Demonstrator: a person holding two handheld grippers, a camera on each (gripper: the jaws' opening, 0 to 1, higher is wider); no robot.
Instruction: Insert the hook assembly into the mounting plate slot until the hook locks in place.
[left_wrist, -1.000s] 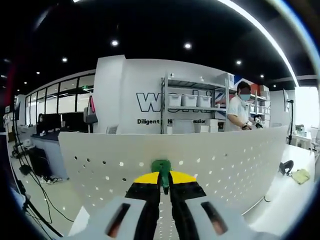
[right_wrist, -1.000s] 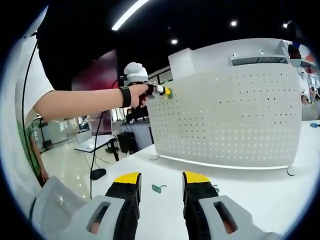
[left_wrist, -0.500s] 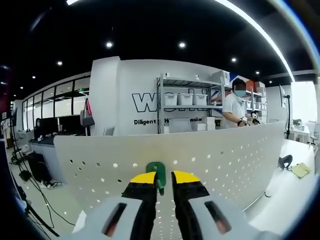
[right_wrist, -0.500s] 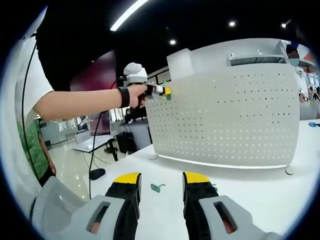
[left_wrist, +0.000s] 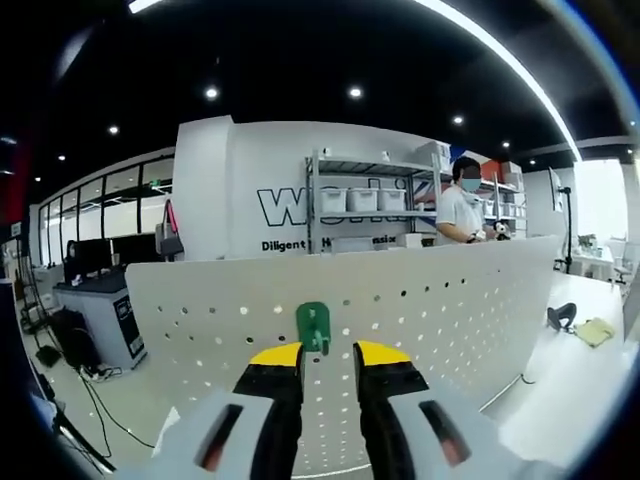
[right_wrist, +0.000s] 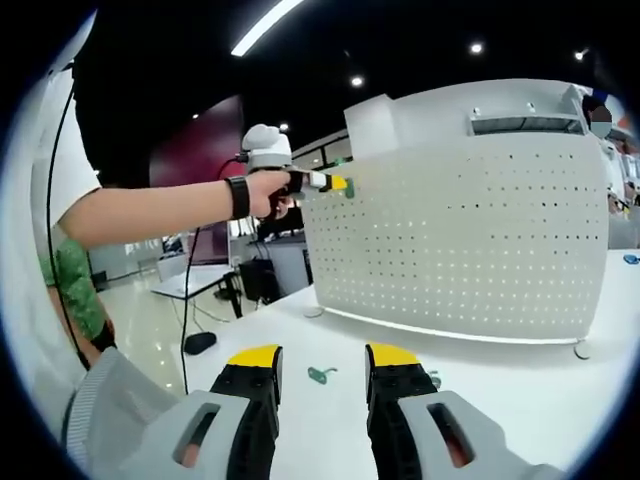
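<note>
A: In the left gripper view we are looking along our left gripper (left_wrist: 318, 362), its yellow-tipped jaws standing apart. The green hook (left_wrist: 313, 327) is sitting just past them on the face of the white perforated mounting plate (left_wrist: 450, 310), near its top edge. We cannot tell whether a jaw is touching it.

B: In the right gripper view we are seeing that from the side: our hand (right_wrist: 265, 190) is holding the left gripper at the plate's upper left corner, with the hook (right_wrist: 348, 188) showing green at the tip. The plate (right_wrist: 470, 240) is standing upright on the white desk (right_wrist: 520, 370).

A: Our right gripper (right_wrist: 318, 362) is hovering low over the desk, jaws apart, clamped on nothing. A second green hook (right_wrist: 320, 375) is lying on the desk between them, farther off.

B: Beyond the plate, in the left gripper view, we are seeing a shelf rack (left_wrist: 370, 200) with white bins and a person (left_wrist: 462, 210) standing beside it. A yellowish object (left_wrist: 595, 331) is lying on the desk at right.
</note>
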